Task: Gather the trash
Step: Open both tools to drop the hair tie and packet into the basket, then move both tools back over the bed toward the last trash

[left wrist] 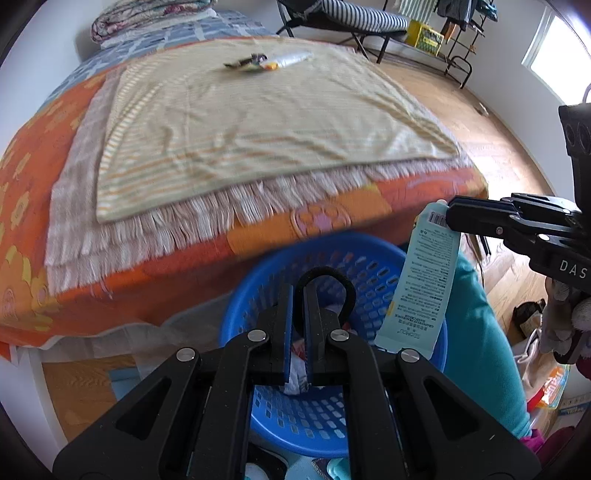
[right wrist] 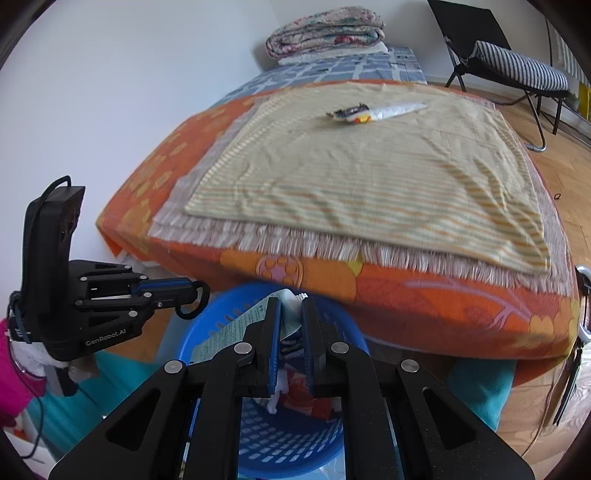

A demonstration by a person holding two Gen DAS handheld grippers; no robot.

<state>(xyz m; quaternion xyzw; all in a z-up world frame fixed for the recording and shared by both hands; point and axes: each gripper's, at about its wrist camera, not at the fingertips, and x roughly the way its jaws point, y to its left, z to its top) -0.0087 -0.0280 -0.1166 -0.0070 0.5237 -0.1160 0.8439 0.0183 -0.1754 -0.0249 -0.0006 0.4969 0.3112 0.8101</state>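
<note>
A blue perforated basket (left wrist: 306,417) (right wrist: 295,443) stands on the floor against the foot of the bed, with crumpled wrappers inside. Over it, my left gripper (left wrist: 299,295) (right wrist: 194,291) is shut on a black elastic loop (left wrist: 328,272) (right wrist: 184,316) that sticks out past its tips. My right gripper (right wrist: 290,306) (left wrist: 451,214) is shut on the end of a pale blue printed tube (left wrist: 424,280) (right wrist: 236,328); the tube hangs down over the basket's right rim. More trash (left wrist: 266,61) (right wrist: 369,110), a silvery wrapper and a dark one, lies far back on the bed.
The bed has an orange flowered cover (right wrist: 443,306) under a fringed, yellow-striped cloth (left wrist: 258,122). A folded quilt (right wrist: 325,33) lies at its head. A folding chair with a striped cushion (right wrist: 517,70) stands on the wooden floor. Teal-clad legs (left wrist: 480,332) flank the basket.
</note>
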